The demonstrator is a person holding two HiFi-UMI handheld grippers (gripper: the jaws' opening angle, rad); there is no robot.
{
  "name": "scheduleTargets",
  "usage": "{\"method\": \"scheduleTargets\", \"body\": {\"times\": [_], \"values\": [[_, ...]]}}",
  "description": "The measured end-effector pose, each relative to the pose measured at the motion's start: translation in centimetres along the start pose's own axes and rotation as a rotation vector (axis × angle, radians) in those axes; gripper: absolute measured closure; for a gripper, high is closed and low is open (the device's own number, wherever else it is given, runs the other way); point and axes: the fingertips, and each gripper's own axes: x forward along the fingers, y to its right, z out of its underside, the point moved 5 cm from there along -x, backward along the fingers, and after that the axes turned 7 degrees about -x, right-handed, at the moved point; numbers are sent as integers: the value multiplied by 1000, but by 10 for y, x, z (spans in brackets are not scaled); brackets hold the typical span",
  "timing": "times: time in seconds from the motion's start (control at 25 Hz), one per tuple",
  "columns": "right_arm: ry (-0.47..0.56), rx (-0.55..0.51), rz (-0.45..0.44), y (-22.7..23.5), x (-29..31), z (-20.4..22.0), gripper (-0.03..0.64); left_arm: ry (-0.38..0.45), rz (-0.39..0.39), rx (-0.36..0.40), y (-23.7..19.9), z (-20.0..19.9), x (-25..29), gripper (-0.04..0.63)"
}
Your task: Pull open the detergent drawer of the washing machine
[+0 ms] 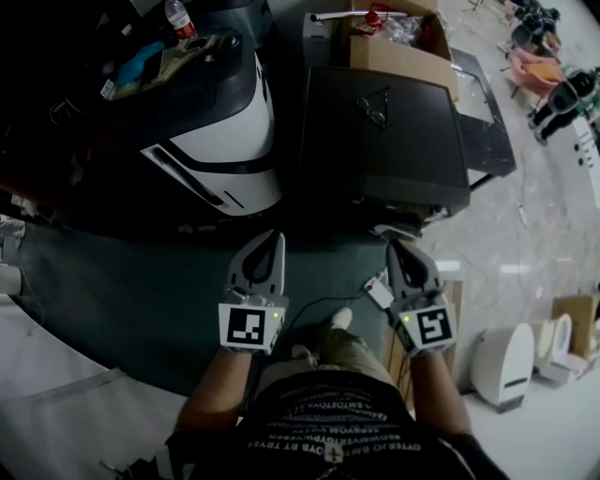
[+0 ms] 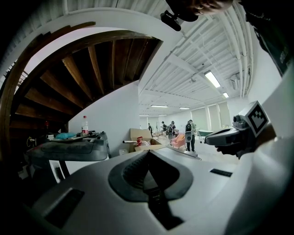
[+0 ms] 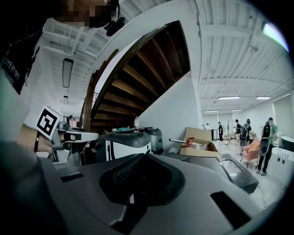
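While the white washing machine [image 1: 239, 131] stands at the far left, its dark top cluttered with a bottle [image 1: 178, 17] and a blue cloth [image 1: 141, 61], the detergent drawer itself can't be picked out from the head view. Only a black band [image 1: 199, 186] shows across the white panel facing the person. Just to its right sits a black flat-topped appliance [image 1: 384, 141], with an open cardboard box [image 1: 403, 52] beyond it. Nearer in, both grippers are side by side, pointing at the machines and well short of them. The left gripper [image 1: 272, 236] is in line with the washer's near right corner, jaws pressed together, nothing between them. The right gripper [image 1: 398, 247] faces the black appliance, jaws likewise closed and empty.
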Motion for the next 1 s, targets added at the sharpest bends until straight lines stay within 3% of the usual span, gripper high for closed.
{"method": "scheduleTargets", "body": {"times": [0.56, 1.0], "values": [[18, 9, -74, 58, 38, 0, 614, -20, -63, -19, 9, -3, 50, 591], [-30, 35, -63, 59, 63, 24, 614, -90, -24, 48, -13, 23, 71, 591]]}}
